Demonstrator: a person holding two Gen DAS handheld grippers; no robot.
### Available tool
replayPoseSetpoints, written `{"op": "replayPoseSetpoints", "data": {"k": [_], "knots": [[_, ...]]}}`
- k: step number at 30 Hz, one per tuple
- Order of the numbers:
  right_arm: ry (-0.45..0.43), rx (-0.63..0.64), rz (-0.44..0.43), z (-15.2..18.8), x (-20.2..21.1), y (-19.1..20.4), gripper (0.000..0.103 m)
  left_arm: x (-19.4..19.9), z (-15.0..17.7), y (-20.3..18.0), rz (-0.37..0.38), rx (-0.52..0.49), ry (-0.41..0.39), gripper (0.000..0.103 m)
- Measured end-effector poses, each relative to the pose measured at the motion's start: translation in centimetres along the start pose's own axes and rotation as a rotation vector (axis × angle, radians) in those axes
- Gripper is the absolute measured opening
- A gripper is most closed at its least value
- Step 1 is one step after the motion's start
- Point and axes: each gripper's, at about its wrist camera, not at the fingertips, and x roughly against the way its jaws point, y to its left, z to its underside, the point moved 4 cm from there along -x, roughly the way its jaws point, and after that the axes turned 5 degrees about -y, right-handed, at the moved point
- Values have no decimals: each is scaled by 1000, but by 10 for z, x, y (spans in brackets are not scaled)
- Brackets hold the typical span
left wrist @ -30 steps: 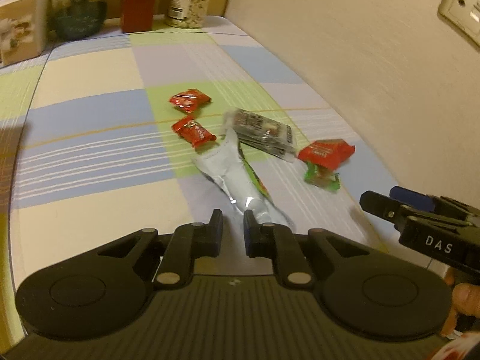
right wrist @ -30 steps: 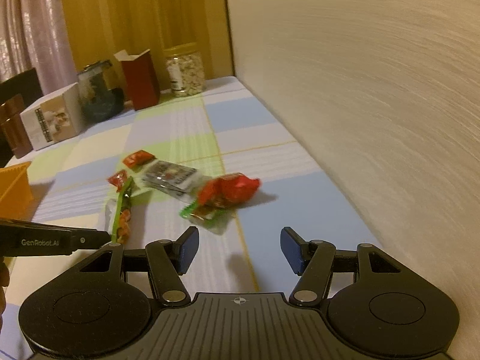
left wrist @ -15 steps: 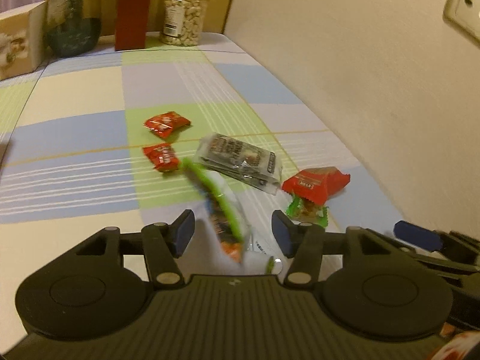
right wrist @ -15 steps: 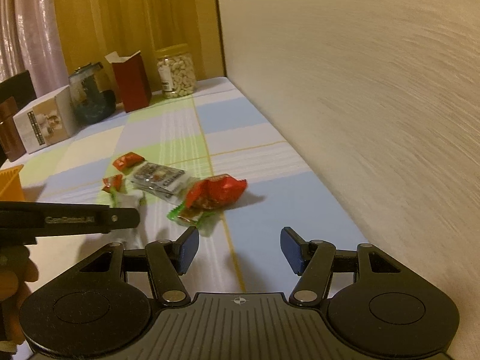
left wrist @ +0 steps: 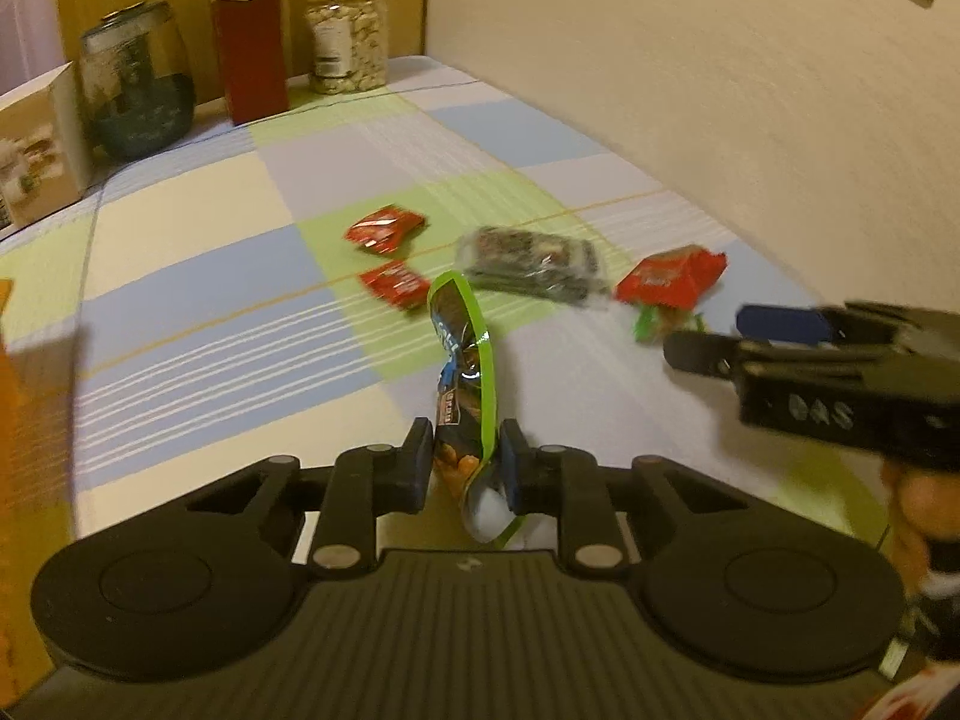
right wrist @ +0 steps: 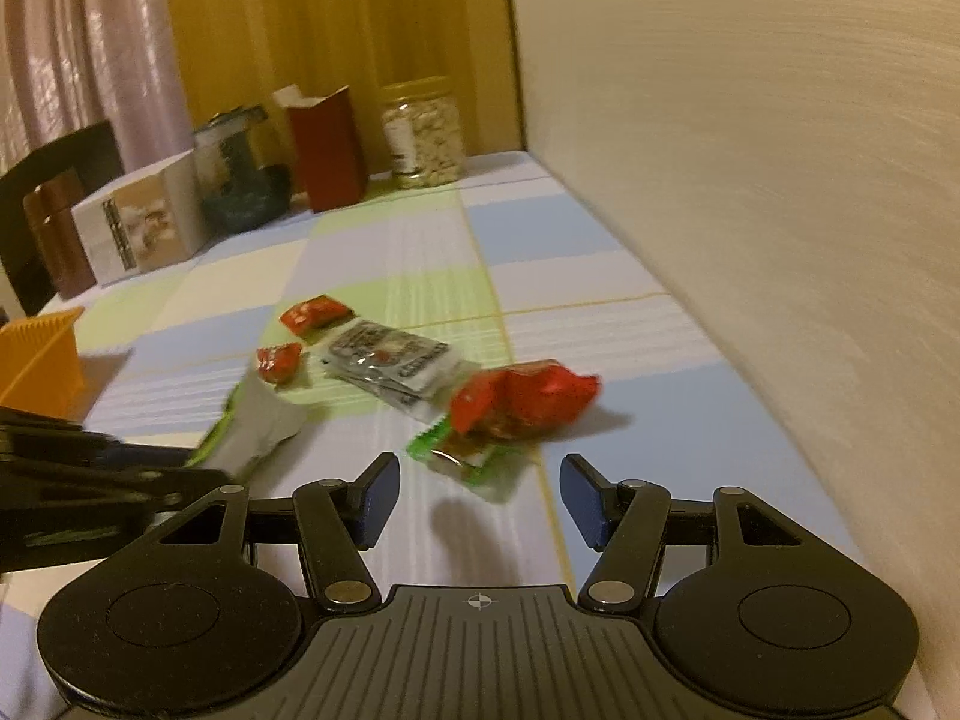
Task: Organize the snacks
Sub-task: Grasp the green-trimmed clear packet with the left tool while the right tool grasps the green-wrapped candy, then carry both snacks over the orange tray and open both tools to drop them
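The left gripper (left wrist: 465,459) pinches the near end of a green-edged snack bag (left wrist: 465,372), its jaws having just closed on it. The bag's long axis runs away from the jaws toward the wall end of the checked tablecloth (left wrist: 198,276), its far tip raised. The right gripper (right wrist: 477,501) hangs spread and empty just short of a red pack (right wrist: 528,399). Motion blurs the bag's print; its near end is hidden behind the jaws.

Orange basket (right wrist: 42,354) cut off, blurred.
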Motion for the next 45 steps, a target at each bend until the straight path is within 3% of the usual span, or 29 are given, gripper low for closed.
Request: {"op": "replayPoseSetpoints", "data": {"k": [7,9,17,27,28,32,45], "knots": [[13,-11,34,-3,-26,6,59,7,8,15,-4,28,-10,21],[11,42,55,-3,-30,13,48,7,10,16,-9,27,-11,21],[8,88,83,7,-21,15,34,10,10,14,-37,11,-40,32],[17,41,76,17,3,20,33,5,13,14,-70,-33,-62,32],[18,33,74,17,5,21,33,5,13,14,-65,-36,-59,25],[15,20,64,16,12,26,33,9,15,16,-54,-23,-49,23],[-24,18,27,1,58,51,33,67,20,25,-41,64,-53,22]]}}
